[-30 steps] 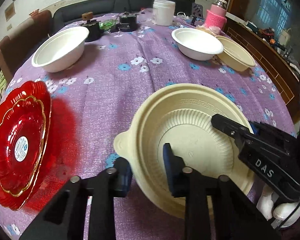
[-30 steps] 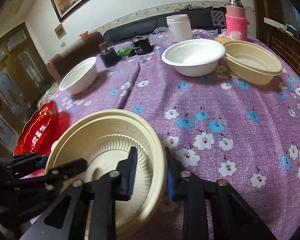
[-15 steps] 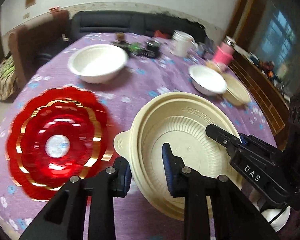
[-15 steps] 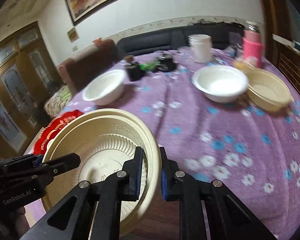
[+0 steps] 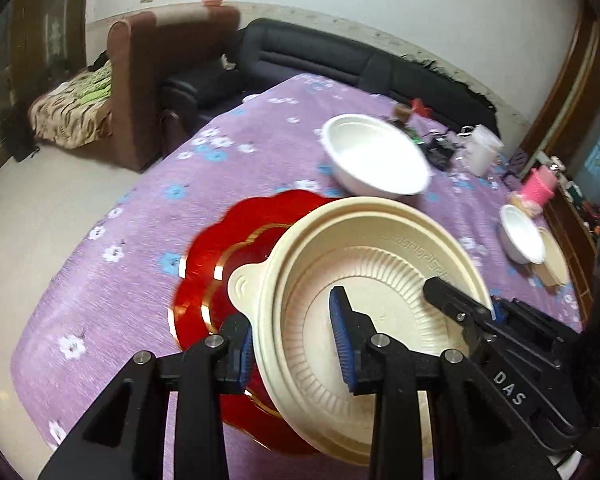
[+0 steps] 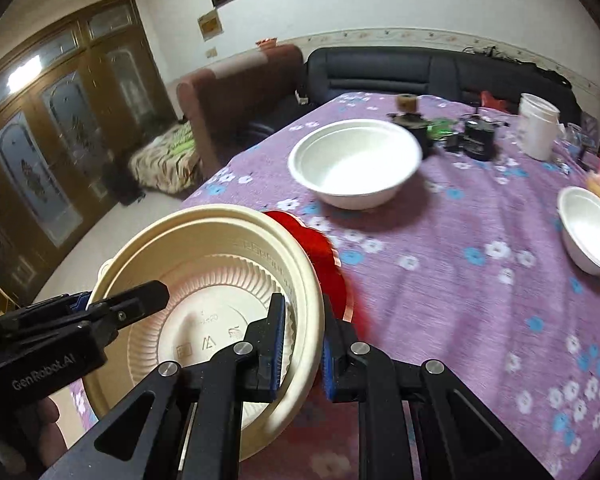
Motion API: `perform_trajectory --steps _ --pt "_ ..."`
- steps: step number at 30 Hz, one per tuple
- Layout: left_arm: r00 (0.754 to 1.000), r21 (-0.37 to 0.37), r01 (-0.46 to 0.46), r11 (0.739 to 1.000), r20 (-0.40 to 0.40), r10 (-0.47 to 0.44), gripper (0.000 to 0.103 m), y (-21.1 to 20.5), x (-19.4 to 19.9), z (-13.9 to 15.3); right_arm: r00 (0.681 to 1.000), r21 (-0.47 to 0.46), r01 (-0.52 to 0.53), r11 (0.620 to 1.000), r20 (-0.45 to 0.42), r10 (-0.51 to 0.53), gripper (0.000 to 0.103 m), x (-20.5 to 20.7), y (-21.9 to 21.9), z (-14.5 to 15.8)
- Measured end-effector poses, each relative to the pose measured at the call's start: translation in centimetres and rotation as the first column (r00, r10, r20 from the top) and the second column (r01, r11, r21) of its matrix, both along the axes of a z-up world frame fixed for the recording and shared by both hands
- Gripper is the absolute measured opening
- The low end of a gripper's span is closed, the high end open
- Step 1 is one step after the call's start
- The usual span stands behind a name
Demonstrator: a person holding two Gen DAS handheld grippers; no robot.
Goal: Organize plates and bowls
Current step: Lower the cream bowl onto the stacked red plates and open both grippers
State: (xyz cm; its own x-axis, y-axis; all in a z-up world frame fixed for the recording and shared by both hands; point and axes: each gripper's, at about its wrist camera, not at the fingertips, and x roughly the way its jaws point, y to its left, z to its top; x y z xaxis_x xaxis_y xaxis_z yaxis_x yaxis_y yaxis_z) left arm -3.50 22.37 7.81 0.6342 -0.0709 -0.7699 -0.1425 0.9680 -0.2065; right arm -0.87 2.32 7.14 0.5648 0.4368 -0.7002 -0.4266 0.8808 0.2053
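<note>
Item, nearest: cream plastic bowl (image 5: 364,312) — carried by both grippers at opposite rim edges, now hanging over the red plate (image 5: 216,276), where a second ago it sat well to that plate's right. Judged meaning: the bowl is being brought to stack on or beside the red plate, so placement looks close.

Left gripper (image 5: 296,340) — jaws straddle the bowl's rim by its tab handle, and have just been opening; the outer pad sits at the wall while the inner pad stands off it, so the grip reads as loosened, not clamped.

Right gripper (image 6: 302,344) — jaws nearly together, clamped on the bowl's rim on the opposite side, one pad inside, one outside.

Beyond the cream bowl: white bowl (image 6: 356,162) on the purple flowered tablecloth (image 6: 460,280), apart from the red plate.

Farther right of the cream bowl: second white bowl (image 6: 592,228); in the left view a second cream bowl (image 5: 556,256) just beside it.

Farthest: white jar (image 6: 538,126), dark sofa (image 6: 400,70).
</note>
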Motion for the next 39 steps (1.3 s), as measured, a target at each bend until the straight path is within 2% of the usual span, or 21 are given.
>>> perform_trajectory --steps 6,10,14,16,21,23,25,27,30,35,39 --pt "0.999 0.012 -0.008 1.000 -0.043 0.009 0.031 1.8 1.7 -1.9 0.999 -0.057 0.001 0.998 -0.032 -0.003 0.018 1.9 2.6 -1.9" --pt "0.999 -0.010 0.002 1.000 -0.047 -0.002 0.049 2.1 2.0 -2.3 0.998 -0.072 -0.002 0.997 -0.061 -0.003 0.018 2.6 3.1 -3.1" --pt "1.000 -0.031 0.006 1.000 -0.026 -0.006 0.061 2.5 1.6 -2.1 0.997 -0.066 -0.013 0.998 -0.075 0.008 0.020 2.8 3.6 -3.7" --pt "1.000 -0.050 0.000 0.999 -0.017 -0.001 0.064 2.7 1.4 -2.0 0.997 -0.070 -0.007 0.998 -0.072 0.002 0.020 2.8 3.7 -3.8" --pt "1.000 -0.107 -0.004 0.994 -0.021 0.001 0.067 3.0 0.8 -1.6 1.000 -0.077 0.003 0.997 -0.018 -0.005 0.031 2.2 3.8 -3.4" --pt "1.000 -0.097 -0.007 0.995 -0.013 0.006 0.069 3.0 0.5 -1.4 1.000 -0.074 0.009 0.997 0.002 -0.009 0.035 1.9 3.6 -3.0" --pt "1.000 -0.072 -0.014 0.997 -0.002 0.014 0.071 2.8 0.1 -1.0 1.000 -0.071 0.021 0.997 0.017 -0.020 0.044 1.6 3.3 -2.7" --pt "0.999 -0.023 -0.033 0.999 0.012 0.033 0.073 2.5 -0.2 -0.7 0.999 -0.057 0.033 0.998 0.027 -0.031 0.050 1.4 2.7 -2.3" --pt "0.996 0.098 -0.080 0.992 0.054 0.075 0.073 1.7 -0.9 0.0 0.998 -0.044 0.048 0.998 0.031 -0.046 0.050 1.1 1.5 -2.0" --pt "0.988 0.131 -0.105 0.986 0.126 0.088 0.077 0.8 -2.7 1.5 0.998 -0.022 0.041 0.999 0.052 -0.039 0.051 -0.1 0.1 -1.1" --pt "0.985 0.115 -0.089 0.989 0.154 0.071 0.080 -0.3 -3.9 2.3 0.995 -0.014 0.043 0.999 0.085 -0.041 0.055 -1.2 -1.0 -0.3"
